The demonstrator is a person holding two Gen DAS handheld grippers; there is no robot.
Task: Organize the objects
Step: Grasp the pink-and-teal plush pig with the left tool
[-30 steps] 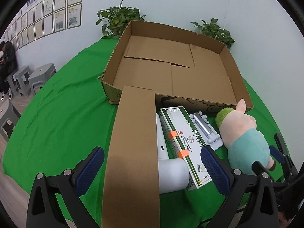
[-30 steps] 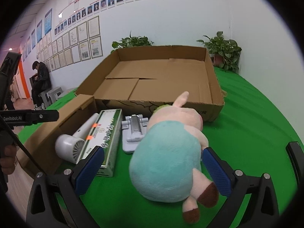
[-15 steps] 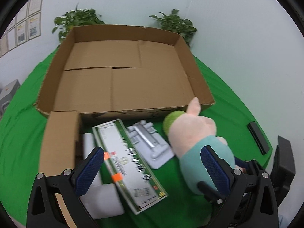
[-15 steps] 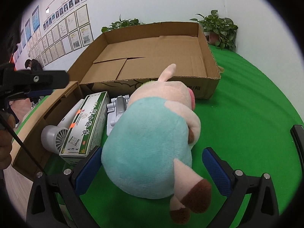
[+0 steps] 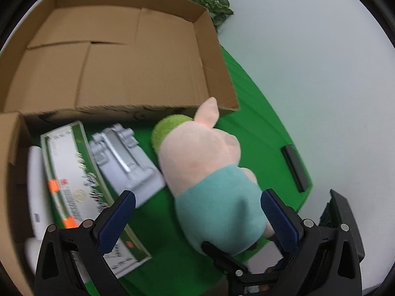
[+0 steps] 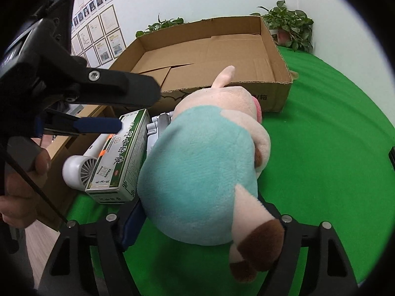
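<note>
We see a soft plush pig (image 6: 202, 172), pink with a teal fleece body and a fuzzy green cap, lying on its side on the green-cloth bench (image 6: 321, 148) just in front of a large open corrugated cardboard box (image 6: 222, 56). The right gripper (image 6: 205, 224) straddles the pig's rounded rear and its jaws are closing on it; the blue ribbed pads sit against the teal fleece on both sides. The left gripper (image 5: 195, 219) hovers over the same toy with its jaws apart, gripping nothing. Beside the pig, to its left in the left wrist view, lie a grey moulded plastic tray (image 5: 123, 155), a long glossy green-and-white carton (image 5: 81, 187) with orange tape tabs, and a smooth white hair dryer (image 6: 81, 165) with a finned grille. A smaller plain cardboard box (image 5: 9, 148) stands beyond them. A flat black bar (image 5: 295, 167) lies at the bench edge.
</note>
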